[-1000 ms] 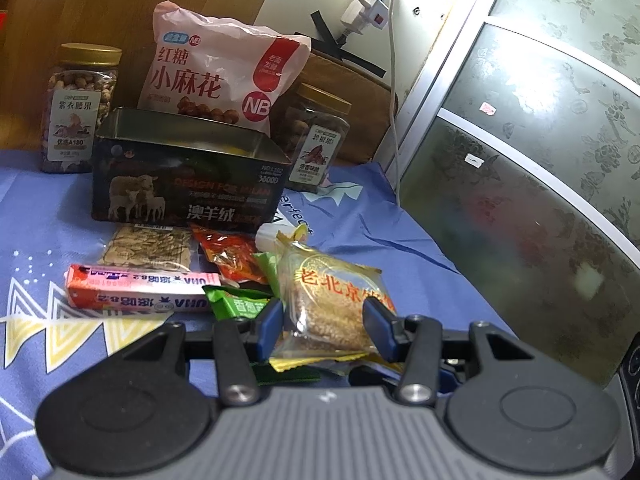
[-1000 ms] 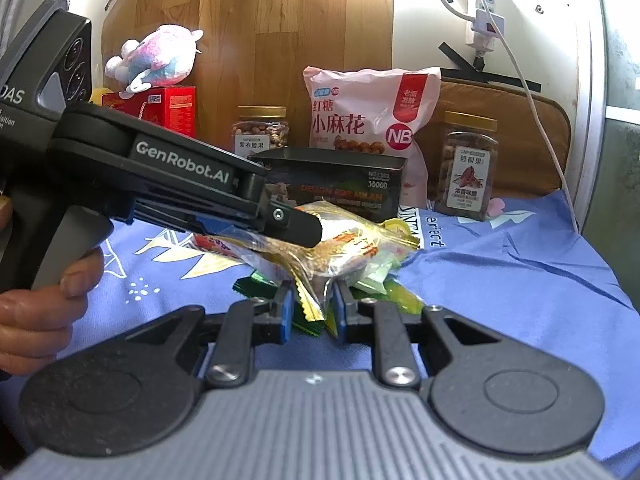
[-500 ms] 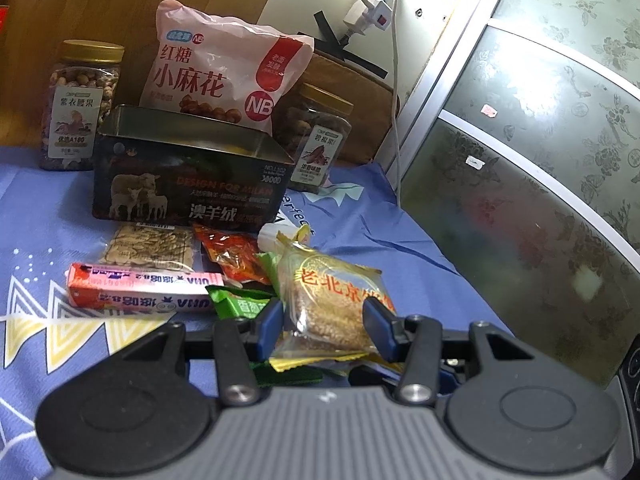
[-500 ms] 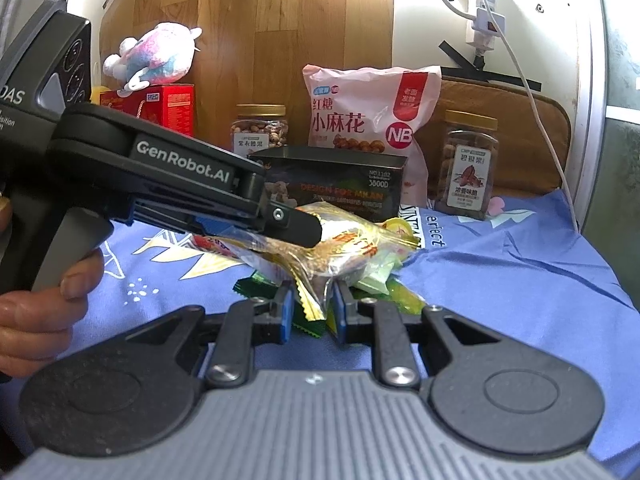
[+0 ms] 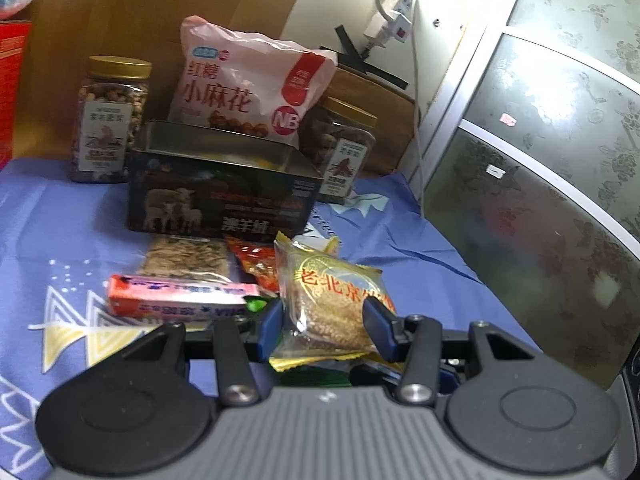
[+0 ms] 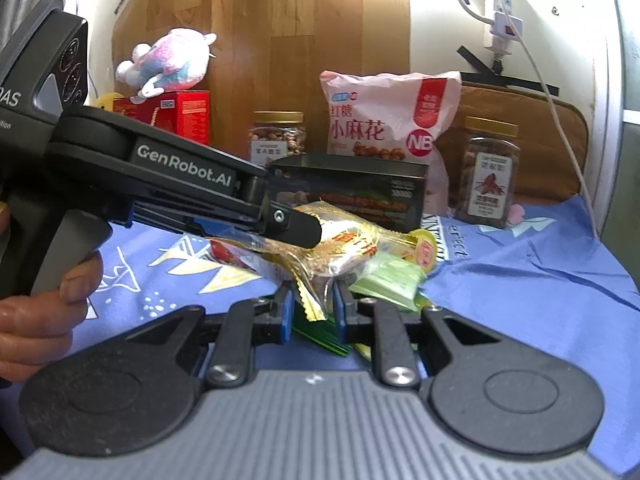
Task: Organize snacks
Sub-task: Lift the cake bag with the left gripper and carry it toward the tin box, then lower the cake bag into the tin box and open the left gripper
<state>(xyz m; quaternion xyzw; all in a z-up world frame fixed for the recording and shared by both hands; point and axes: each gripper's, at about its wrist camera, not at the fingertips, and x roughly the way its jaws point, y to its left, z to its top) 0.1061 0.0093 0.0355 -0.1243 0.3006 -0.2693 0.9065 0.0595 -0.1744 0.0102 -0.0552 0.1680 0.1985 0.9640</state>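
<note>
Two tools are on one snack: your left tool (image 5: 324, 326) has its blue pads pressed on either side of the clear, gold-edged sesame cake packet (image 5: 336, 300), and your right tool (image 6: 310, 306), nearly closed, pinches that packet's crimped yellow end. In the right wrist view the packet (image 6: 340, 248) hangs just above the blue patterned cloth (image 5: 60, 224), with the left tool's black arm reaching in from the left, your hand (image 6: 36, 312) around its grip. Under and beside the packet lie the rest of the loose snacks: a pale green wrapped piece (image 6: 390, 280), a dark green wrapper (image 6: 320, 332), a red packet (image 5: 256, 260), a clear pack of seed brittle (image 5: 184, 258) and a long pink-and-orange candy roll (image 5: 180, 300) nearest your left tool. Just behind them stands the open dark tin (image 5: 224, 200) printed with sheep. Behind the tin, a pink bag of small fried dough twists (image 5: 248, 84) stands upright between two gold-lidded jars of nuts, one on the left (image 5: 110, 120) and one on the right (image 5: 344, 152). Far left, a plush toy (image 6: 168, 60) lies on a red box (image 6: 184, 114).
</note>
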